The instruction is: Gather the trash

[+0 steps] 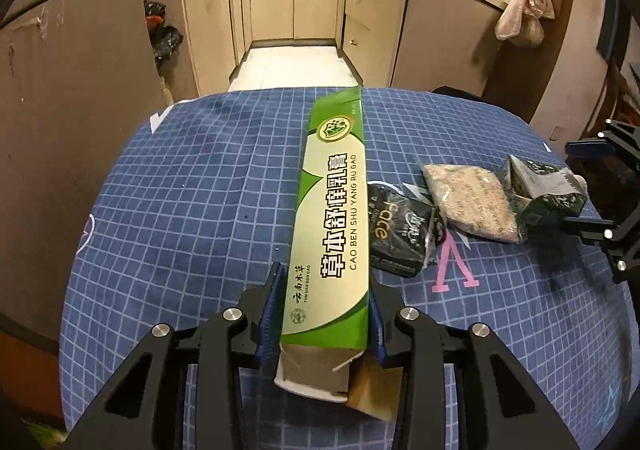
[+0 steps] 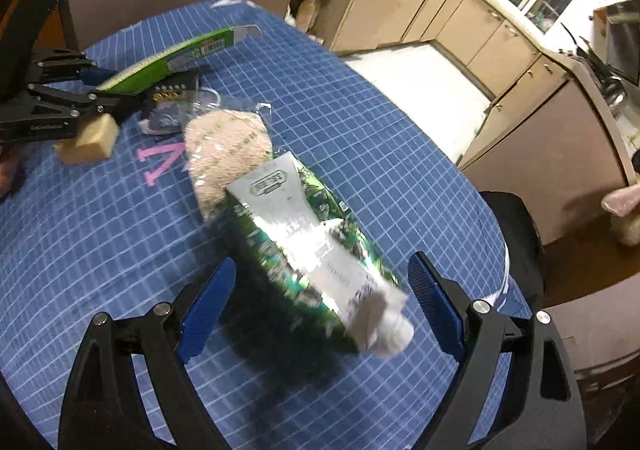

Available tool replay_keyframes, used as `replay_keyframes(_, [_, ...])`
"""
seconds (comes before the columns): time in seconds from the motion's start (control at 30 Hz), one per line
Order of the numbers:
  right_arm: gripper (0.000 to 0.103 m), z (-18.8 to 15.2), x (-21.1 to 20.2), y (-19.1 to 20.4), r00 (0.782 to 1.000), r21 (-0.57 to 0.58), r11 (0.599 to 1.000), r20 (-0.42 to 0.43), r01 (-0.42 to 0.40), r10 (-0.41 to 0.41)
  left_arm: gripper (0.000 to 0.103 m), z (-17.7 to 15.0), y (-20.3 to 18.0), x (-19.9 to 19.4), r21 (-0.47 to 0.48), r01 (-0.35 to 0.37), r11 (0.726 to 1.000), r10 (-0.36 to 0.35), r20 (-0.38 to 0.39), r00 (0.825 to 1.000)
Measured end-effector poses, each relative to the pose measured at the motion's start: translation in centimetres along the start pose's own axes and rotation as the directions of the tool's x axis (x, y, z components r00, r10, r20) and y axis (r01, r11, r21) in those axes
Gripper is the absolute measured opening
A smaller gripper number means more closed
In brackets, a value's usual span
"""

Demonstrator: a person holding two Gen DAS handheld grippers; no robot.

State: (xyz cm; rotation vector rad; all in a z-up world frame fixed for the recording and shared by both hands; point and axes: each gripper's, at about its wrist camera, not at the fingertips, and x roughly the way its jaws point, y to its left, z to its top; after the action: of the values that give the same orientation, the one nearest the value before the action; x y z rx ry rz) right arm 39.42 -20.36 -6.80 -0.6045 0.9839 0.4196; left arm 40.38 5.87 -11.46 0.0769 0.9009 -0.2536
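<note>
My left gripper (image 1: 326, 290) is shut on the near end of a long green and white carton box (image 1: 334, 210), which points away over the blue checked table (image 1: 180, 210). It also shows in the right wrist view (image 2: 160, 66), with the left gripper (image 2: 94, 90) at its end. My right gripper (image 2: 320, 282) is open, its blue pads on either side of a green and silver tube pack (image 2: 304, 246) lying on the table. The same pack (image 1: 544, 190) and the right gripper (image 1: 576, 182) show at the right edge of the left wrist view.
A clear bag of beige grain (image 1: 468, 202) (image 2: 228, 146) lies beside the tube pack. A black "Face" wrapper (image 1: 400, 234) lies next to the box. A tan block (image 2: 90, 140) sits under the left gripper. A dark chair (image 2: 516, 246) stands at the table's right edge; kitchen cabinets (image 1: 296, 6) are behind.
</note>
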Motion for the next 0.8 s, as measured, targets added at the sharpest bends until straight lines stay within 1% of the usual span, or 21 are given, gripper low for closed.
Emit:
replay_keyframes(0.13, [0.085, 0.4, 1.7, -0.4, 0.999, -0.029, 0.999, -0.040, -0.017, 0.015, 0.039, 0.3, 0.0, 0.5, -0.004, 0.005, 1.000, -0.005, -0.007, 1.000])
replay_keyframes(0.23, [0.084, 0.2, 3.0, -0.8, 0.997, -0.019, 0.999, -0.075, -0.026, 0.025, 0.039, 0.7, -0.1, 0.8, -0.003, 0.005, 1.000, -0.005, -0.008, 1.000])
replay_keyframes(0.37, [0.083, -0.4, 2.8, -0.8, 0.998, 0.002, 0.999, -0.038, -0.041, 0.041, 0.039, 0.8, -0.3, 1.0, -0.002, 0.003, 1.000, -0.003, -0.006, 1.000])
replay_keyframes(0.43, [0.084, -0.5, 2.6, -0.5, 1.000, -0.028, 1.000, -0.011, 0.002, -0.002, 0.039, 1.0, -0.3, 1.1, -0.006, 0.003, 1.000, -0.003, -0.007, 1.000])
replay_keyframes(0.5, [0.084, -0.5, 2.7, -0.4, 1.000, -0.032, 0.999, -0.015, 0.002, -0.002, 0.039, 1.1, -0.5, 1.2, -0.005, -0.004, 1.000, 0.004, -0.009, 1.000])
replay_keyframes(0.67, [0.084, 0.0, 2.7, -0.3, 1.000, -0.025, 1.000, 0.006, -0.004, 0.004, 0.039, 1.2, -0.5, 1.3, -0.012, -0.008, 1.000, 0.008, -0.010, 1.000])
replay_keyframes(0.8, [0.084, 0.4, 2.5, 0.1, 1.000, -0.027, 1.000, 0.017, 0.008, -0.008, 0.039, 1.1, -0.5, 1.3, -0.019, -0.010, 1.000, 0.010, -0.003, 1.000])
